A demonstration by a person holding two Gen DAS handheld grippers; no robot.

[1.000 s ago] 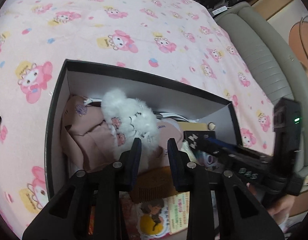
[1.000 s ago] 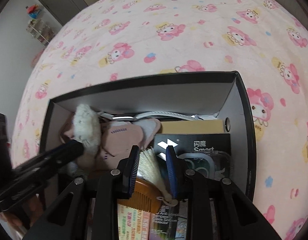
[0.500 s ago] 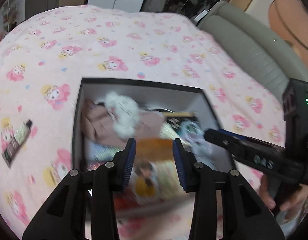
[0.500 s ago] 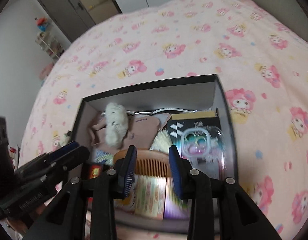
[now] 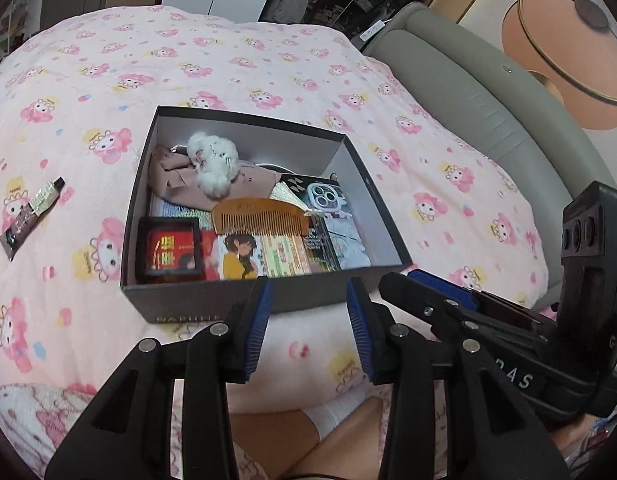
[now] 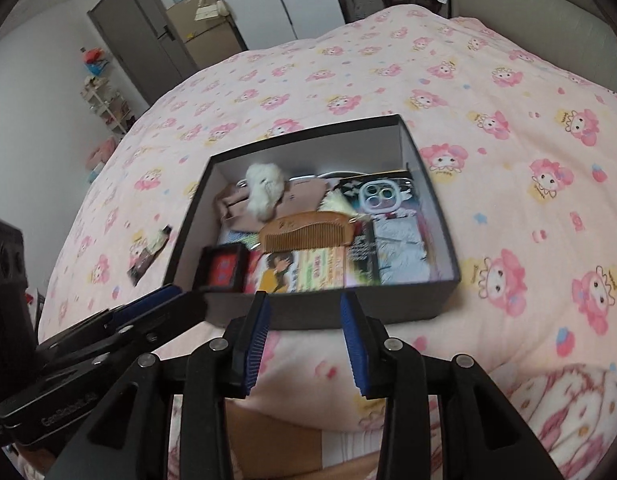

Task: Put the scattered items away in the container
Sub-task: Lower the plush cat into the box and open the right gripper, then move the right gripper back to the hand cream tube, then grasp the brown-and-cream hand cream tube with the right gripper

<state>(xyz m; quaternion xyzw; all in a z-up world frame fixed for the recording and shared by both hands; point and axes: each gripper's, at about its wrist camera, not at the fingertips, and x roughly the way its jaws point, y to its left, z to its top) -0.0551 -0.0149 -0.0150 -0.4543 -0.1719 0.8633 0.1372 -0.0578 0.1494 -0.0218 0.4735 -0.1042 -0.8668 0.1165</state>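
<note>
Both tools hover level, side by side, just short of the black cardboard box on the pink cartoon-print bed: left tool and right tool, blue pads apart, empty. A dark tube lies on the bed left of the box.

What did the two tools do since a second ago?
Both pulled back out of the box. The left tool and right tool opened wider, empty. The comb and fluffy toy stayed inside; the tube stays on the blanket.
</note>
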